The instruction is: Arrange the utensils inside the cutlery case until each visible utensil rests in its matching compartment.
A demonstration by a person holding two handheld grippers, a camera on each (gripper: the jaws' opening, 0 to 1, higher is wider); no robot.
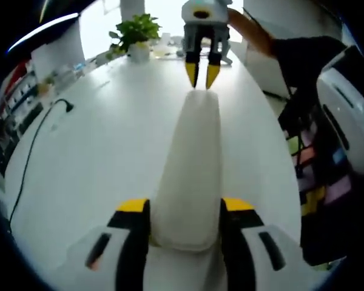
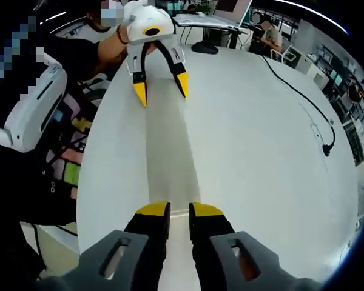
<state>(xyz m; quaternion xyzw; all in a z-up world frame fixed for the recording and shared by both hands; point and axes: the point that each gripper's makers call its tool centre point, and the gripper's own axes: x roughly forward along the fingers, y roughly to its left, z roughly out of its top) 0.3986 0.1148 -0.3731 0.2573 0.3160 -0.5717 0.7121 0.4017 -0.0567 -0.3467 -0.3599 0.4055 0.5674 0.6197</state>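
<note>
Left claw [image 1: 185, 221] gripping cutlery case [image 1: 188, 170], right claw [image 2: 179, 217] seemingly pinching it

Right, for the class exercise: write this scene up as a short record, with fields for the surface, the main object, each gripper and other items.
surface: white table
main object: long white cutlery case, closed, lying flat; no utensils visible
left gripper: jaws spread, pressed against both sides of the case's one end
right gripper: jaws nearly together at the opposite end; grip unclear
other items: potted plant at the table's far end, black cable trailing across the table
</note>
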